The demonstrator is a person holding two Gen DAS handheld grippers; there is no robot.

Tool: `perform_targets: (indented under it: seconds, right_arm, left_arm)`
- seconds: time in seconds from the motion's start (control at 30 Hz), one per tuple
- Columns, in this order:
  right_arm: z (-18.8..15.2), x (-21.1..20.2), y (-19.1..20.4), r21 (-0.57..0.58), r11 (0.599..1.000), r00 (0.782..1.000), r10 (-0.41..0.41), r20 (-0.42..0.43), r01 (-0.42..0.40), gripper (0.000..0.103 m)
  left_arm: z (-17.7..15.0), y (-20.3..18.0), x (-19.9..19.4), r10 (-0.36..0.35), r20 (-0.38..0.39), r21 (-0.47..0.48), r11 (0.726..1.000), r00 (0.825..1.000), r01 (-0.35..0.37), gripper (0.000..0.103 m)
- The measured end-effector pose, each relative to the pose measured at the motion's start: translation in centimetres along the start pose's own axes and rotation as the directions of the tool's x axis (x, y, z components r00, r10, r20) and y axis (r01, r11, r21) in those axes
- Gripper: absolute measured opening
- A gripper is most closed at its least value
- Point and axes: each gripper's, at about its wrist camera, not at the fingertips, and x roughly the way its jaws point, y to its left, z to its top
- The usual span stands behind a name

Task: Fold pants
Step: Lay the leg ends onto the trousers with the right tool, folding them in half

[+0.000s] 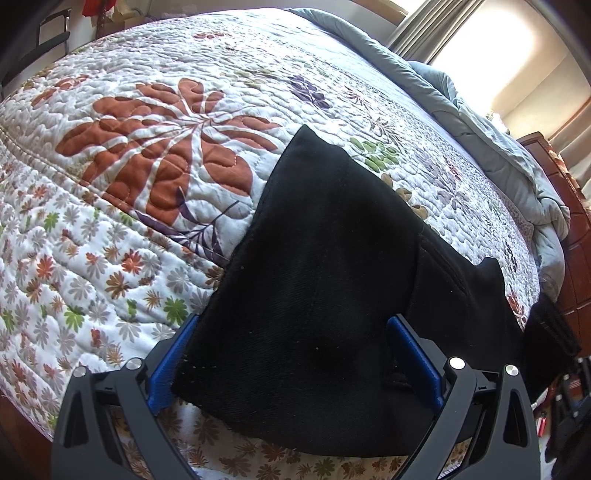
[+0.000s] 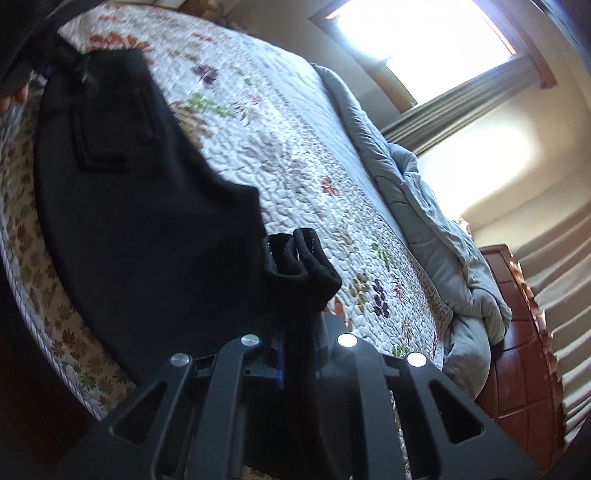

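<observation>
Floral quilt [image 1: 155, 155], black pants [image 1: 314, 295] (lint-flecked), bunched in right claw [image 2: 299, 332]

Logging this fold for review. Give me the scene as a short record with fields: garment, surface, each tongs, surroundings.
garment: black pants, partly folded, lying on the bed
surface: floral quilt over the bed
left tongs: jaws wide apart, pants fabric lying between them, pads not pressing it
right tongs: shut on a bunched end of the pants
surroundings: grey comforter heaped along the far side; bright window beyond
</observation>
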Motion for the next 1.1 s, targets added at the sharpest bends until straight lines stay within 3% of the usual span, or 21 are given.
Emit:
perform_targets:
  seconds: [0.33, 0.4, 0.5, 0.6, 0.67, 0.73, 0.87, 0.93, 1.03, 1.1]
  right_arm:
    - [-0.9, 2.7, 5.4, -0.118, 0.991, 0.997, 0.055, -0.046, -0.06, 0.011]
    - [-1.3, 2.8, 5.8, -0.111, 0.985, 0.99, 0.124, -0.067, -0.13, 0.026]
    - [-1.7, 1.4, 5.1, -0.028, 0.966, 0.965, 0.255, -0.061, -0.257, 0.028]
    - [-2.5, -0.9, 1.0, 0.188, 0.875, 0.893, 0.45, 0.02, -0.446, 0.031]
    - [-4.1, -1.4, -2.5, 0.362, 0.777, 0.849, 0.522, 0.085, -0.515, 0.031]
    - [-6.9, -0.3, -5.6, 0.527, 0.69, 0.842, 0.529, 0.102, -0.497, 0.031]
    - [-14.6, 2.8, -10.8, 0.798, 0.489, 0.864, 0.499, 0.075, -0.352, 0.03]
    - [-16.5, 3.8, -11.4, 0.832, 0.465, 0.866, 0.498, 0.038, -0.304, 0.03]
    - [-17.8, 6.0, -9.7, 0.819, 0.498, 0.825, 0.562, -0.055, -0.285, 0.029]
    - [-17.9, 6.1, -9.4, 0.813, 0.5, 0.817, 0.574, -0.052, -0.299, 0.03]
  left_arm:
    - [0.0, 0.1, 0.0, 0.0, 0.0, 0.0, 1.0, 1.0, 0.0, 0.099]
    - [0.0, 0.1, 0.0, -0.002, -0.001, -0.001, 1.0, 1.0, 0.002, 0.099]
    - [0.1, 0.2, 0.0, -0.001, -0.002, 0.0, 1.0, 1.0, 0.001, 0.099]
    - [0.1, 0.1, 0.0, -0.003, -0.002, 0.001, 1.0, 1.0, 0.003, 0.099]
    - [0.1, 0.1, -0.1, -0.006, -0.001, -0.001, 1.0, 1.0, 0.006, 0.099]
    - [0.1, 0.2, -0.1, -0.014, -0.001, -0.005, 1.0, 1.0, 0.014, 0.099]
    - [0.0, 0.4, -0.3, -0.025, -0.009, 0.001, 1.0, 1.0, 0.025, 0.099]
    - [-0.1, 0.6, -1.0, -0.036, -0.001, -0.017, 0.999, 0.999, 0.036, 0.099]
    - [-0.6, 1.6, -2.7, -0.061, 0.028, -0.094, 0.994, 0.998, 0.064, 0.099]
    - [-1.3, 2.4, -4.2, -0.088, 0.054, -0.154, 0.983, 0.995, 0.096, 0.099]
